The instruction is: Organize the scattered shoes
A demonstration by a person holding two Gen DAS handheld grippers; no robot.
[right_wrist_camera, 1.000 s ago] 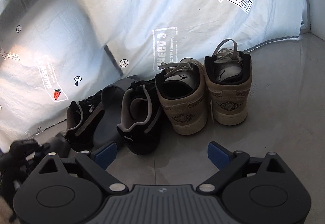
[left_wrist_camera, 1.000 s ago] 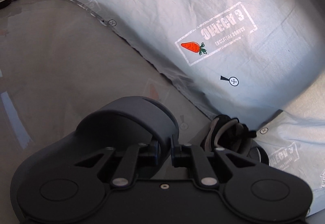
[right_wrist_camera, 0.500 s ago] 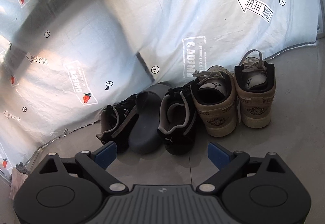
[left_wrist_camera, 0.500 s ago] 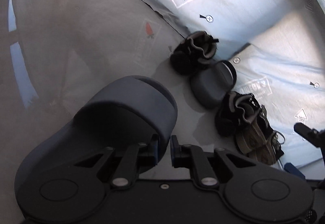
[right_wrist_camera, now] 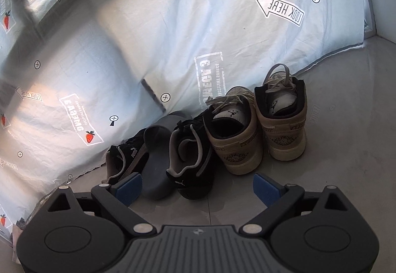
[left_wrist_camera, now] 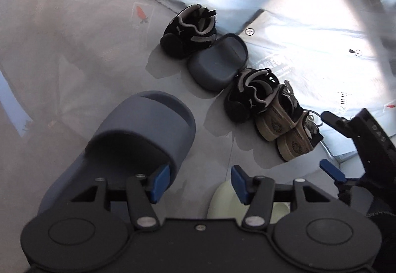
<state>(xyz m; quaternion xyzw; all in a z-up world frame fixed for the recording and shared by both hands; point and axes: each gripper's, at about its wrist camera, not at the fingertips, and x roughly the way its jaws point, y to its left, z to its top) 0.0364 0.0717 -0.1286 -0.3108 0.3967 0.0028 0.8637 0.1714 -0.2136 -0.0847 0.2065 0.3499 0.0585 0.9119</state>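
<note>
A grey slide [left_wrist_camera: 141,139] lies on the floor just in front of my left gripper [left_wrist_camera: 199,182]. The jaws are opening. The strap's edge sits by the left pad [left_wrist_camera: 160,180], and nothing fills the gap. Along the sheet stands a row: black sneaker [left_wrist_camera: 190,30], matching grey slide [left_wrist_camera: 217,65], second black sneaker [left_wrist_camera: 250,94], then two tan sneakers [left_wrist_camera: 277,119]. My right gripper [right_wrist_camera: 198,187] hovers open and empty before the same row, facing the grey slide [right_wrist_camera: 156,161], a black sneaker [right_wrist_camera: 190,159] and the tan pair [right_wrist_camera: 235,134]. The right gripper [left_wrist_camera: 333,145] also shows in the left wrist view.
A pale printed sheet [right_wrist_camera: 148,37] rises behind the shoes like a wall. The floor [right_wrist_camera: 346,124] is glossy grey tile. A pale rounded object [left_wrist_camera: 222,201] lies under my left gripper. A white wall edge stands at the far right.
My left gripper swung toward the shoe row with the grey slide pinched by its strap, then its jaws parted and let go. The right gripper rose slightly.
</note>
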